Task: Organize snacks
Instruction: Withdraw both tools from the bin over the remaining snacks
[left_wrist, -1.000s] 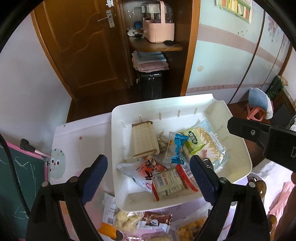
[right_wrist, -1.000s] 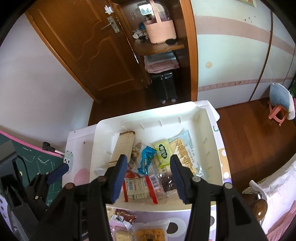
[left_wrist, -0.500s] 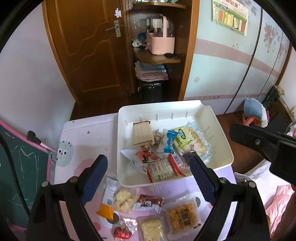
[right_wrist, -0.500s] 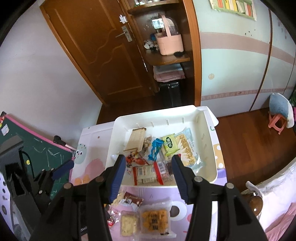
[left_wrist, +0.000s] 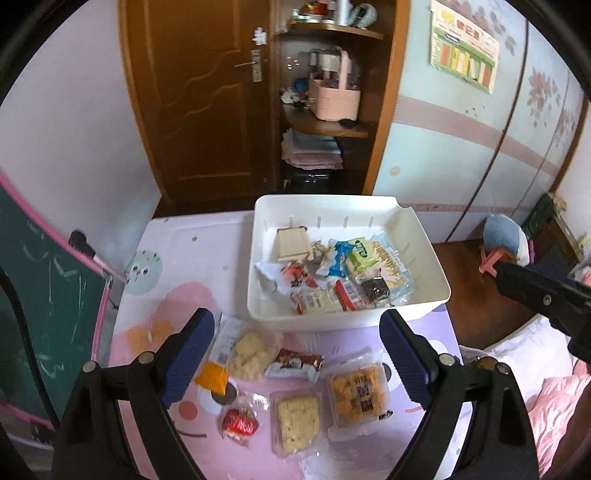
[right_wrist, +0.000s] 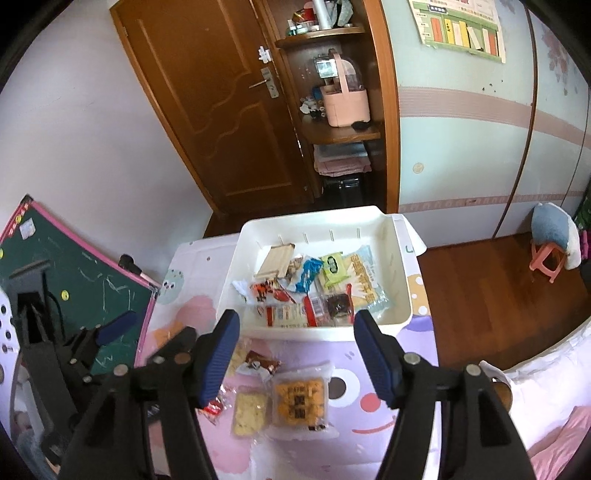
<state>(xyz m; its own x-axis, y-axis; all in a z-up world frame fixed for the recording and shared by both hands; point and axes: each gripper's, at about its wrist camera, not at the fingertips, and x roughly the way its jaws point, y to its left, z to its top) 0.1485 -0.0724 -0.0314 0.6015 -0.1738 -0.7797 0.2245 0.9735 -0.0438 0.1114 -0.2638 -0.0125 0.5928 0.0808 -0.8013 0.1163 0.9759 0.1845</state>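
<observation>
**White bin filled at the far side, packets left on the near side**

White plastic forms the storage bin (left_wrist: 424, 258), which is set at the far right of a table (left_wrist: 177, 266) covered in a pink and lilac cartoon print. Inside the bin a heap of snacks is seen: a pale wafer pack (left_wrist: 292, 243) at the far left, a blue wrapper (left_wrist: 338, 258) in the middle, a green-labelled cracker pack (left_wrist: 364, 253) to its right, and a red-and-white packet (left_wrist: 325, 301) against the near wall.

On the cloth just near of the bin, loose packets are laid out: a puffed-snack bag (left_wrist: 249, 350), a brown-and-white bar (left_wrist: 295, 363), an orange biscuit pack (left_wrist: 358, 395), a pale biscuit pack (left_wrist: 297, 419) and a small red sweet (left_wrist: 238, 422).

The left gripper (left_wrist: 295, 354) is held above these loose packets with its fingers spread wide and nothing between them. The right gripper (right_wrist: 295, 354) is held over the bin's near edge; its jaws are opening, and nothing is gripped by them. A green chalkboard (right_wrist: 74, 266) is leaned at the left.
</observation>
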